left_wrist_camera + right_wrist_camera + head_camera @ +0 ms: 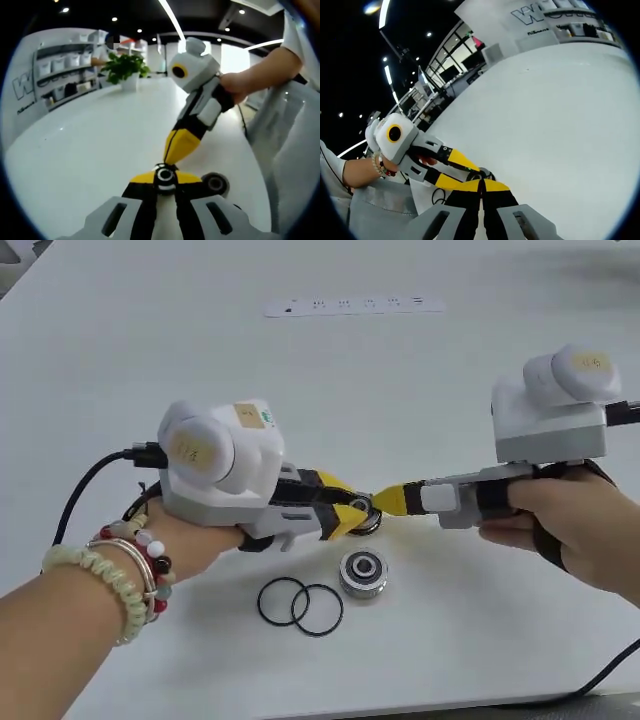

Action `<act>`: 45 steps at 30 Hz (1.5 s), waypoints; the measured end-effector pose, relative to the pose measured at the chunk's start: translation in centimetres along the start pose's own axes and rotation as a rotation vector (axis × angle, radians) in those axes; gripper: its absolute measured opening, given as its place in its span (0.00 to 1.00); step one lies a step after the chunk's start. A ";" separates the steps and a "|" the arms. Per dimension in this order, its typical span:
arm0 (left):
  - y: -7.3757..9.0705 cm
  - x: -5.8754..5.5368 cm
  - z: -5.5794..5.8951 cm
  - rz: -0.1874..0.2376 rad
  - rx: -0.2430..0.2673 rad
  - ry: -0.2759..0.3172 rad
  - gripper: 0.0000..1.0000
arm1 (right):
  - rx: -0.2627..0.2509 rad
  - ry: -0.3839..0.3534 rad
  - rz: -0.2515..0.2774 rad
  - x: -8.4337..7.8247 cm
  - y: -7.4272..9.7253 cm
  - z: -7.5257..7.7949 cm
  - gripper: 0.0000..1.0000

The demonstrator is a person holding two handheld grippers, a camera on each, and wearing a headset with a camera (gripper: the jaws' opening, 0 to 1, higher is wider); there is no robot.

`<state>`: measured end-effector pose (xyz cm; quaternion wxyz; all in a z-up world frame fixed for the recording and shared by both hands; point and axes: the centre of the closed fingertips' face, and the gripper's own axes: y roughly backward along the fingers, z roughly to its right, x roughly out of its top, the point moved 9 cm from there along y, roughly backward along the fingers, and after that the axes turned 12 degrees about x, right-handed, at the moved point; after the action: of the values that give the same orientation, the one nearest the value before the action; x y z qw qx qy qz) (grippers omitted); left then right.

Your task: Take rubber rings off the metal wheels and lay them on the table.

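In the head view we see the left gripper (352, 515) come in from 9 o'clock, with a left hand (185, 540) wearing beaded bracelets (140, 570) around its body; its yellow-tipped jaws are clamped on a metal wheel (364, 514), lifted above the white table (450, 390). The right gripper (383, 502) comes in from 3 o'clock; its jaws are pressed together, and their yellow tip touches the rim of the held wheel. Whether a ring is pinched between them we cannot tell. In the left gripper view the held wheel sits between our own yellow tips at 6 o'clock, and the right gripper's tip meets it from 1 o'clock.

A second wheel (362, 573) rests flat on the table at 6 o'clock from the held one; two black rubber rings (300, 606) lie flat and overlapping at 8 o'clock from that second wheel, just beside it. A white power strip (355, 306) lies at 12 o'clock, well apart from everything else.
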<state>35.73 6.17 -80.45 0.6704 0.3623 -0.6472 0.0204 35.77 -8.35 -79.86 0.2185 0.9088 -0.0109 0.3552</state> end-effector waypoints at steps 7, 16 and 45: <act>0.0 0.0 0.0 -0.001 0.001 -0.004 0.14 | 0.006 0.003 -0.003 0.0 -0.1 -0.1 0.00; 0.0 0.0 0.0 0.002 -0.002 -0.006 0.14 | 0.066 0.017 0.008 0.6 -0.7 -1.1 0.00; 0.8 1.5 -0.3 -0.013 0.005 -0.006 0.15 | -0.042 0.063 -0.028 0.6 0.0 0.0 0.00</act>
<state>35.81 6.21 -78.75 0.6676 0.3683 -0.6468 0.0169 36.19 -8.29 -79.43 0.2426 0.8925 0.0014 0.3802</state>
